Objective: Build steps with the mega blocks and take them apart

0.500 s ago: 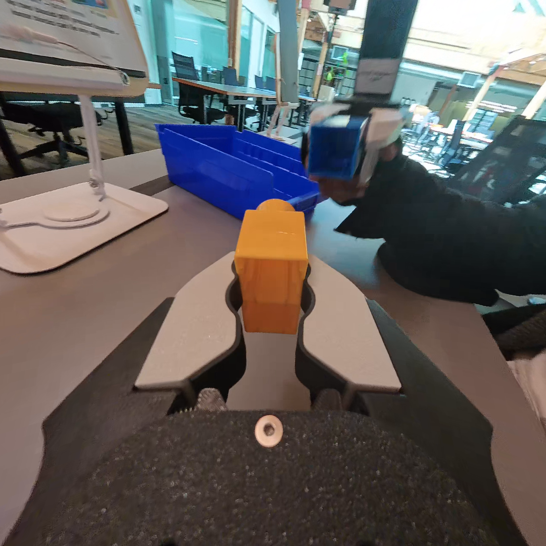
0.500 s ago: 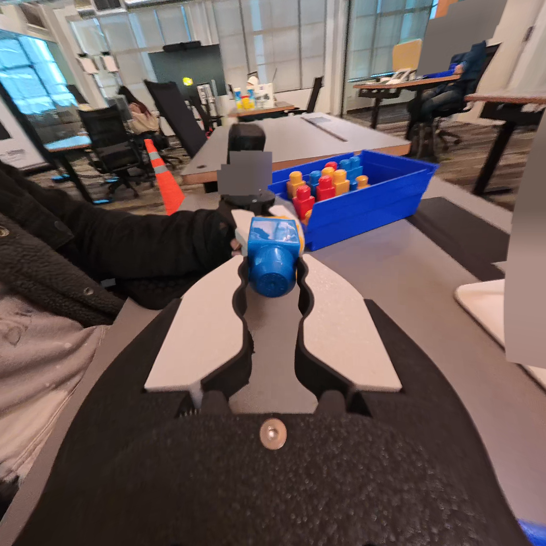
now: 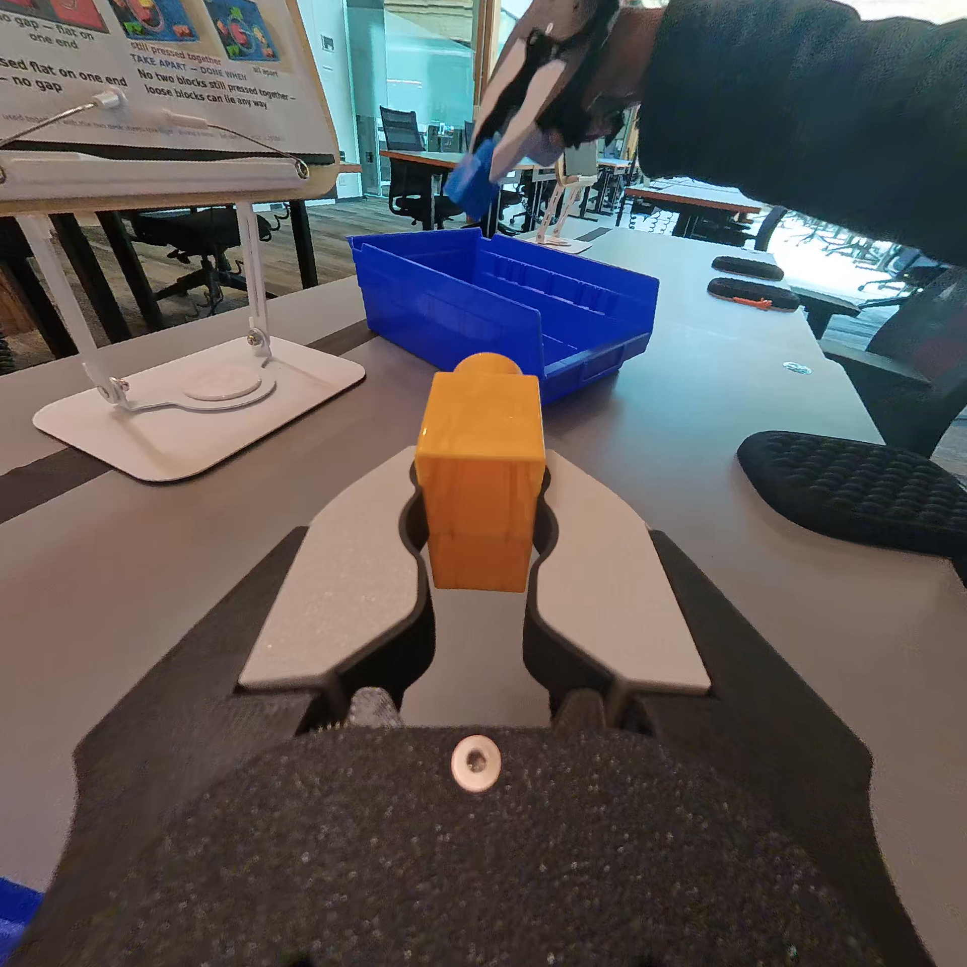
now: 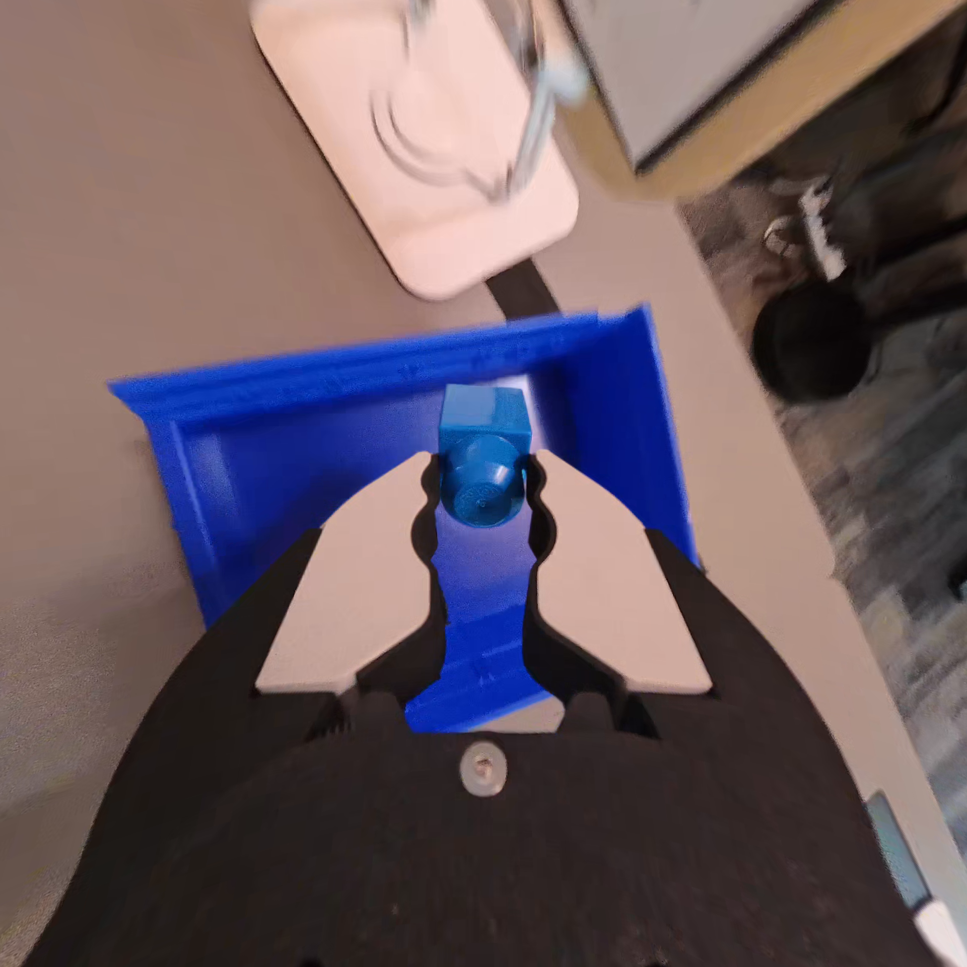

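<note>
Our right gripper [image 4: 481, 460] pinches the blue block [image 4: 484, 465] above the blue bin [image 4: 366, 361]; our left gripper [image 3: 479, 471] clamps the orange block [image 3: 479, 492]; a slack pinch could drop either

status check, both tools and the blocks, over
Left tool shut on orange block, low over the table. Right tool shut on blue block, raised above the blue bin. Nothing between block and bin.

Printed black lettering and small coloured pictures cover the instruction sheet [image 3: 157, 68] propped on the white stand [image 3: 199, 387].
</note>
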Demonstrator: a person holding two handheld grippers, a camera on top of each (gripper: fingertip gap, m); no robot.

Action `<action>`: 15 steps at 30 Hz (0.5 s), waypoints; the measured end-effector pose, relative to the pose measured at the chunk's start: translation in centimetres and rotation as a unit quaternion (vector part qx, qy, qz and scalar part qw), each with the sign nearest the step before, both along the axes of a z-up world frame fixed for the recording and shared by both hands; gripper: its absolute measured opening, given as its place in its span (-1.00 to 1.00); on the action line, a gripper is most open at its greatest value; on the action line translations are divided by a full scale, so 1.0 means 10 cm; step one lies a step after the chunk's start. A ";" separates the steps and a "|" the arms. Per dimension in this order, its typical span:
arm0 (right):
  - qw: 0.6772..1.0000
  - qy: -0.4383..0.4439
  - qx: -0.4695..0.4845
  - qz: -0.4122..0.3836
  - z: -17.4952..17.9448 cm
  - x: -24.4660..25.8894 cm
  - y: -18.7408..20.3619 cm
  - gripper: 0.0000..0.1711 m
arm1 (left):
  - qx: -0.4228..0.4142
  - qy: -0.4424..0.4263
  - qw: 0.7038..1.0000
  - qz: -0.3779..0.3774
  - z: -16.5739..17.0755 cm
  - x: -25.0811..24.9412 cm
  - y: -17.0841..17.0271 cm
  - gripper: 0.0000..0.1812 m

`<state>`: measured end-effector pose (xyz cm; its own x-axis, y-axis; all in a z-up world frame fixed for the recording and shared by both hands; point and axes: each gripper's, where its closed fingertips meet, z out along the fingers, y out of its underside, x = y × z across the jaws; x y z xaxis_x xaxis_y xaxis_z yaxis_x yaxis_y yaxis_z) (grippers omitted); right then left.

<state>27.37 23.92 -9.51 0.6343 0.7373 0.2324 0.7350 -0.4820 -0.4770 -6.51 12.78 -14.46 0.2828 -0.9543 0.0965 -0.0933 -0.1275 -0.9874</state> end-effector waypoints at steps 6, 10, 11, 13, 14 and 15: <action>0.990 -0.045 -0.132 0.023 -0.75 0.22 -0.27 -0.63 | 0.014 0.029 0.999 0.006 -0.07 0.02 0.02 -0.59; 0.982 -0.059 -0.164 0.074 -0.99 -0.02 -0.60 -0.63 | 0.016 0.036 0.999 0.010 -0.09 0.02 0.04 -0.59; 0.980 -0.060 -0.167 0.089 -1.02 -0.10 -0.69 -0.63 | 0.018 0.038 0.999 0.011 -0.09 0.02 0.05 -0.59; 0.977 -0.068 -0.169 0.111 -1.08 -0.25 -0.82 -0.63 | 0.020 0.041 0.999 0.012 -0.10 0.03 0.05 -0.59; 0.976 -0.076 -0.166 0.119 -1.11 -0.31 -0.86 -0.63 | 0.019 0.043 0.999 0.013 -0.12 0.04 0.05 -0.59; 0.975 -0.084 -0.162 0.125 -1.14 -0.36 -0.88 -0.63 | 0.017 0.045 0.999 0.014 -0.13 0.04 0.06 -0.59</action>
<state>23.75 15.15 -20.90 0.3980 0.9162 0.0455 0.9035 -0.3830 -0.1923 -6.13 13.36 -15.79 0.3163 -0.9480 0.0363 -0.1795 -0.0973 -0.9789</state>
